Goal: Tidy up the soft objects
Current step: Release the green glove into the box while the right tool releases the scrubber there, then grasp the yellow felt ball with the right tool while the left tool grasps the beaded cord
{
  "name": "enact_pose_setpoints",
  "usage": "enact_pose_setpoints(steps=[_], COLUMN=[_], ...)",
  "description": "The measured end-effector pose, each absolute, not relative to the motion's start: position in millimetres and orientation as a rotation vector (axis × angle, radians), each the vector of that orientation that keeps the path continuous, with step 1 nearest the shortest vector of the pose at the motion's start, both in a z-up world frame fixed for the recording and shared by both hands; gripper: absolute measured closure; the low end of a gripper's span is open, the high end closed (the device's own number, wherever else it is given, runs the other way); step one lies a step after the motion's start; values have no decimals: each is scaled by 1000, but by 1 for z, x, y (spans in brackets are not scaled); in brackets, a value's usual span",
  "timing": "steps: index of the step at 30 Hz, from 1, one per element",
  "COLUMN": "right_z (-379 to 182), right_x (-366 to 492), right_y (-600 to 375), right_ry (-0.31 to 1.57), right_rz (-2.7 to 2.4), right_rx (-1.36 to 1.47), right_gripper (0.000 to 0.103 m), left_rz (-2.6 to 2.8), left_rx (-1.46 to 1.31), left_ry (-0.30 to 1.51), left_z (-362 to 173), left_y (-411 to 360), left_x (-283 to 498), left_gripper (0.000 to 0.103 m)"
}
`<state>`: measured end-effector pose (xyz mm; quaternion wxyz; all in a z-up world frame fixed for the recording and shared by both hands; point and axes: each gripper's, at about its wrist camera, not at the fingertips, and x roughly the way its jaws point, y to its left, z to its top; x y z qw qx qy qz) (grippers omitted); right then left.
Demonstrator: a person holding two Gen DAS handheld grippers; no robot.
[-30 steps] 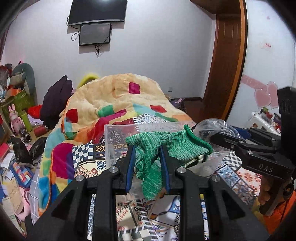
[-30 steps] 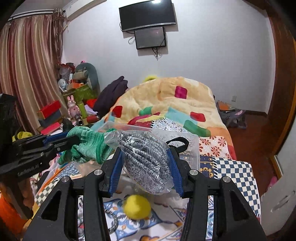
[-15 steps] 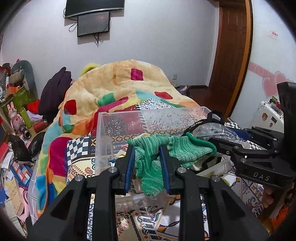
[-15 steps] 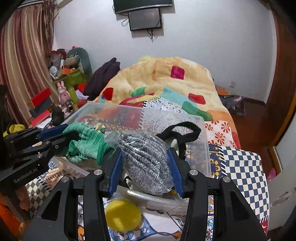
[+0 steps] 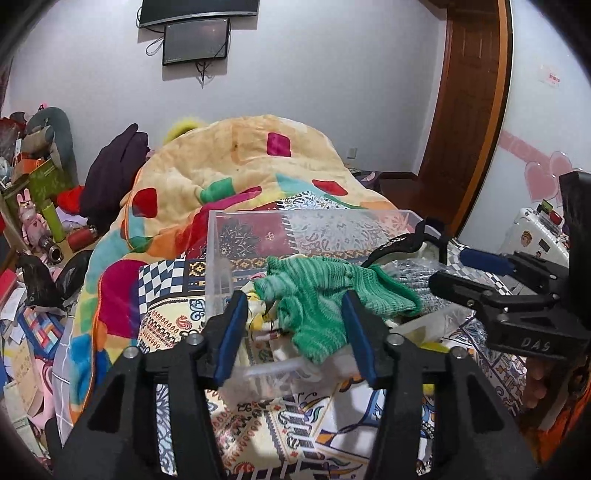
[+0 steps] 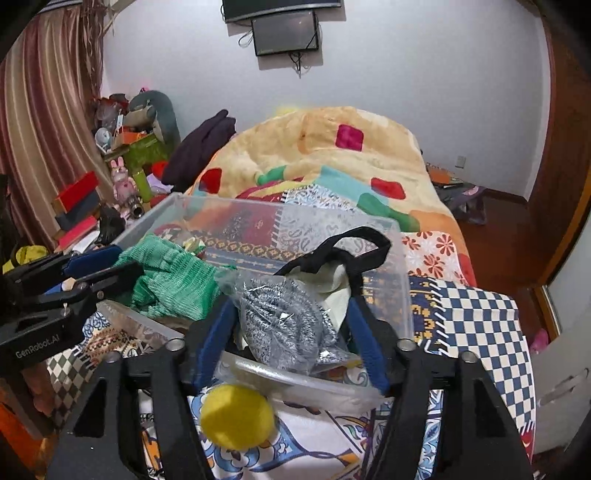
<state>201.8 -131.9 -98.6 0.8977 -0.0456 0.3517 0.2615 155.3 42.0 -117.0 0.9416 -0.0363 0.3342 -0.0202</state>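
Both claws (image 5: 295,325) (image 6: 291,332) newly released, one green cloth (image 5: 317,302), one bagged scourer (image 6: 284,317) seemingly inside one clear bin (image 6: 258,210).

A pale wall (image 5: 332,74) fills the upper centre of the frame, carrying a dark television (image 5: 195,11) with a smaller screen (image 5: 195,43) under it. Striped curtains (image 6: 40,129) hang at upper left, a wooden door frame (image 5: 476,110) stands at right, and a patchwork quilt (image 5: 240,166) heaps on the bed below, beside a cluttered shelf (image 6: 133,147) at left.
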Motion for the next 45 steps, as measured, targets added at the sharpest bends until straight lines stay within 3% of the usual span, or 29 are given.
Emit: enact_pose_setpoints(steps=[11,26,29,31,33,35,40,42,45], right_z=[-78,-126,-137,-143,-148,-146,-138,-133,-129], right_x=[174,159,164,166,168,166,158,155,151], right_y=[-142,-124,-119,-118,-117,-118,-128,-134,-142], right_ry=[659,792,833,858,881,875,837,823,804], right_rz=[569,638,636,641,645,648,632,630,625], right_rx=[-78,-102,-112,-118,-116,-110,-98,-84,-67], right_gripper=[26,26,32,42,61,62,63,63,63], left_rz=[-72,-134,-152,-170,-184,-194,-226,-244,-250], left_rx=[-99,-76,-82,-88,-88,-84,-62,-49,-18], left_ry=[663,803,823,830,835,844,879,884,875], left_z=[-104,-144,-151,-153,-155,-157,-166,-168,-170], left_y=[47,33,27,23,19,15,2,-2,-7], left_x=[127,99,96,94,93,94,97,98,98], left_gripper=[38,33,33,33,33,34,54,74,85])
